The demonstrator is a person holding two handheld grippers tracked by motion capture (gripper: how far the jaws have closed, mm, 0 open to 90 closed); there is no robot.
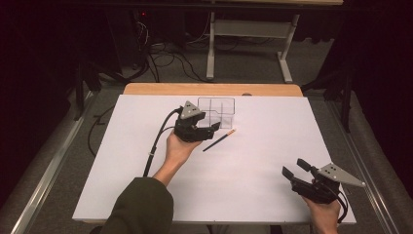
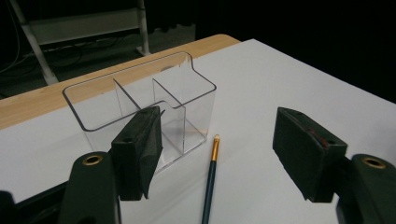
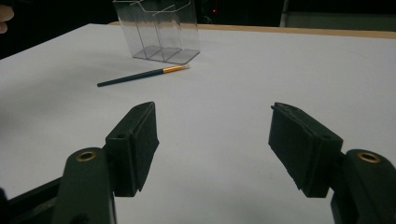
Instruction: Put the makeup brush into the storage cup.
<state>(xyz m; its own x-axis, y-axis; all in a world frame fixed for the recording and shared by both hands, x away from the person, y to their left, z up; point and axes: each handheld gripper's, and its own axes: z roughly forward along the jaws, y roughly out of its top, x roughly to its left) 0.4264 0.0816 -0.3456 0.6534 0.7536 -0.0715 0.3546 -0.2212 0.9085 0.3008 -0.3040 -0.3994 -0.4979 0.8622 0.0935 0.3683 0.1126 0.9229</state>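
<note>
Looking down from the high view, the left claw hovers released near the desk's centre, with the dark pencil lying flat at its 4 o'clock and the clear divided organizer just beyond at 1 o'clock. The right claw sits well apart toward 4 o'clock of the desk, also released and holding nothing.

From the left gripper view, the jaws stand wide apart; the pencil lies between them, its gold-banded end near the organizer at 11 o'clock.

From the right gripper view, the jaws gape over bare desk; the pencil and organizer lie far off at 11 o'clock.
</note>
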